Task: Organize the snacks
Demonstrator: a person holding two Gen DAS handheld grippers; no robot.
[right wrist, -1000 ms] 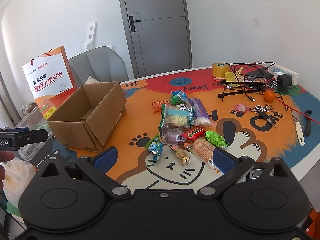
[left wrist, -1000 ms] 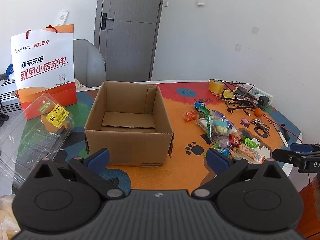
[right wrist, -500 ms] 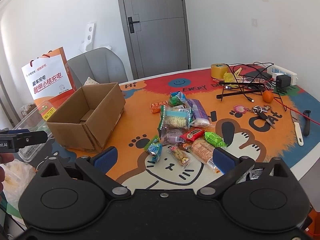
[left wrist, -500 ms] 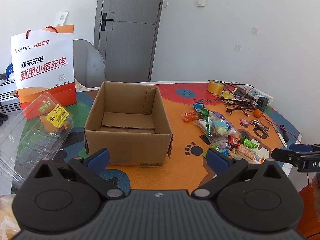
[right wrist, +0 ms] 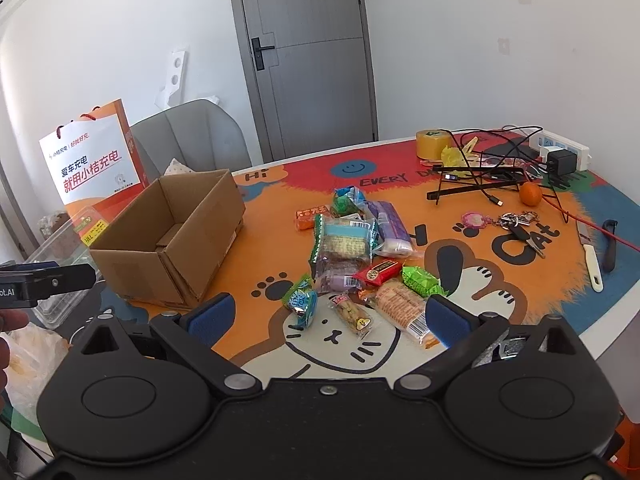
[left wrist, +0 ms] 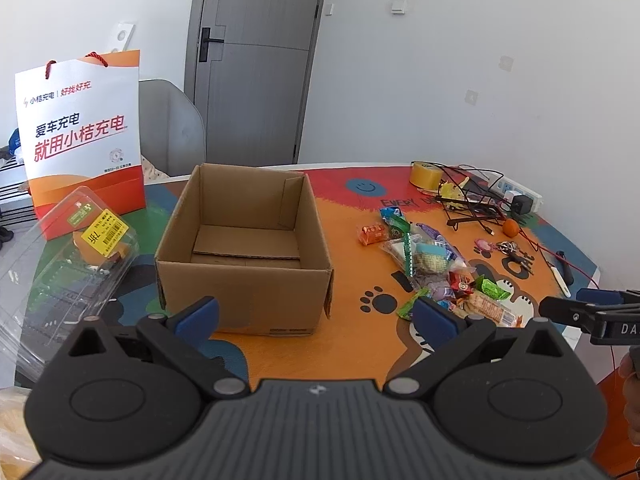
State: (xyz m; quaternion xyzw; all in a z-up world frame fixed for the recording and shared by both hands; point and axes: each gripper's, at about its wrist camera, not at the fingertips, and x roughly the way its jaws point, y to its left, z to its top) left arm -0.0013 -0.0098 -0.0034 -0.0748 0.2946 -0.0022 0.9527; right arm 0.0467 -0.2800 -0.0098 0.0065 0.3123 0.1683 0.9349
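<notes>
Right gripper (right wrist: 327, 314) spread wide, empty, snack pile (right wrist: 356, 258) just ahead at frame centre; long axes mostly run away from the camera. Left gripper (left wrist: 315, 314) also spread, empty, facing the box (left wrist: 244, 254), snacks at its right. Right is nearer, likely picks first.

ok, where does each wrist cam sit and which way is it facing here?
Left wrist: on the left hand-held gripper, open, facing the empty cardboard box; the right hand-held gripper's tip shows at the right edge.
Right wrist: on the right hand-held gripper, open, facing the snack pile; the left hand-held gripper's tip shows at the left edge.
Shared: box, snacks, orange paper bag, door.
</notes>
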